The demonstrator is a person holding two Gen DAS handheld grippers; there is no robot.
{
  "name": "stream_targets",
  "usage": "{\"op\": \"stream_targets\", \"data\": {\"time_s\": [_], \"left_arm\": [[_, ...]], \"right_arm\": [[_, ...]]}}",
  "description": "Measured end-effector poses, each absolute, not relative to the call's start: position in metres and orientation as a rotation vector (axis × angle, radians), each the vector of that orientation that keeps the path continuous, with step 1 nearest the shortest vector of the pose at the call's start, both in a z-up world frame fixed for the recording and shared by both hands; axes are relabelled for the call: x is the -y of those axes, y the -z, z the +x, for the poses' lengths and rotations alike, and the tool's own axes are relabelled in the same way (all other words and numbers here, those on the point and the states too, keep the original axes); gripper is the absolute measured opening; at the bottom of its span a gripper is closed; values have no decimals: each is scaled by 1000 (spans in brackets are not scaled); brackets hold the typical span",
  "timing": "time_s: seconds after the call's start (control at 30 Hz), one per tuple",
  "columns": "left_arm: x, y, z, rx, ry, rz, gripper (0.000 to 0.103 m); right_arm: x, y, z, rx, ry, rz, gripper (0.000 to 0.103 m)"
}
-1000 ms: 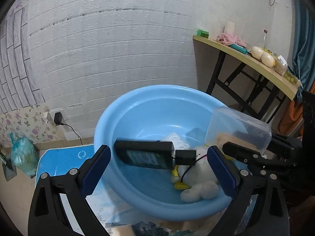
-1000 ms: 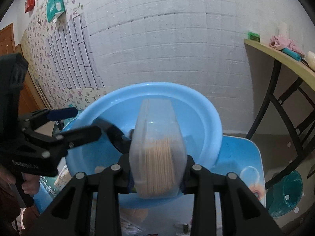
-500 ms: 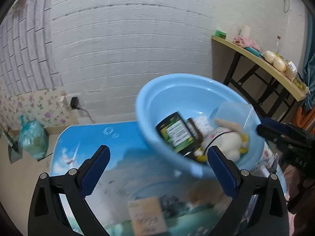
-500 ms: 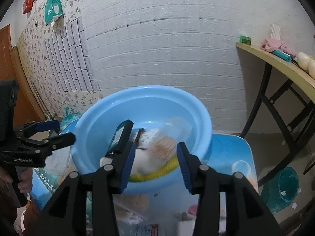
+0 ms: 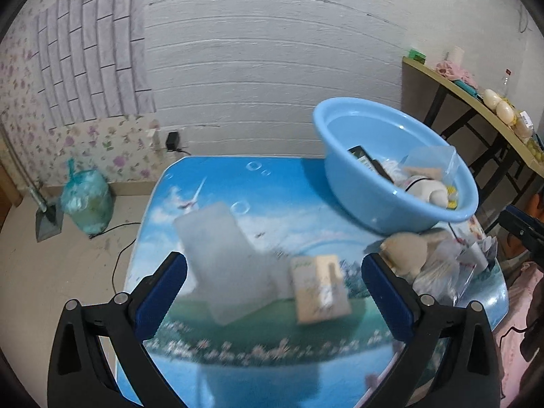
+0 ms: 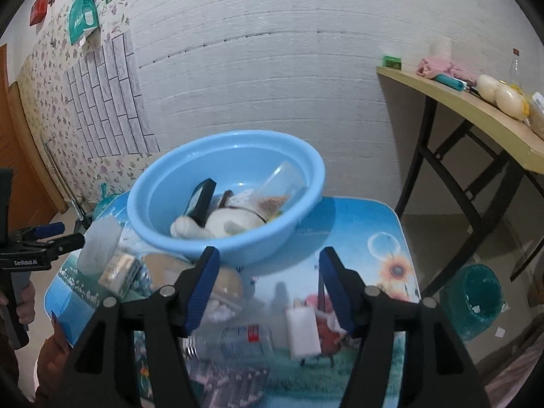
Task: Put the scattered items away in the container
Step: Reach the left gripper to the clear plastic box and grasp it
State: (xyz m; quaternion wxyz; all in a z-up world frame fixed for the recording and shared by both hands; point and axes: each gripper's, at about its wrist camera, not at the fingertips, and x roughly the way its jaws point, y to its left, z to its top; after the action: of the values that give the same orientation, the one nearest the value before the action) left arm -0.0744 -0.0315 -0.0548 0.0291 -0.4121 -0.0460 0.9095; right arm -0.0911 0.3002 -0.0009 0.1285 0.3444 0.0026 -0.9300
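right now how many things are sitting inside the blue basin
4 that I can make out in the blue basin: a white plush toy, a black device leaning on the wall, a clear toothpick box, and a white bundle. More may be hidden underneath.

blue basin (image 6: 289, 234): tilted, part-filled | frosted box (image 5: 224, 258), carton (image 5: 319, 289): on table

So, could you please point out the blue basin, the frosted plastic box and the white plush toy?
blue basin (image 6: 190, 238): right wrist view, outer front wall.
frosted plastic box (image 5: 224, 258): left wrist view, middle of its broad face.
white plush toy (image 6: 234, 222): right wrist view, its body.
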Motion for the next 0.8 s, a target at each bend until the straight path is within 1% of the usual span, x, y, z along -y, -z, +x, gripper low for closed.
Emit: {"op": "stream_targets", "data": {"time_s": [0.3, 0.67, 0.8], "left_arm": [[46, 68, -54, 180, -2845, -1303, 103], [51, 83, -53, 217, -2825, -1353, 103], [54, 90, -53, 233, -2815, -1384, 103]], "right_arm": [[-325, 17, -67, 124, 2737, 1101, 61], [-332, 35, -50, 61, 2752, 1182, 61], [-339, 41, -49, 72, 2753, 1205, 61]]}}
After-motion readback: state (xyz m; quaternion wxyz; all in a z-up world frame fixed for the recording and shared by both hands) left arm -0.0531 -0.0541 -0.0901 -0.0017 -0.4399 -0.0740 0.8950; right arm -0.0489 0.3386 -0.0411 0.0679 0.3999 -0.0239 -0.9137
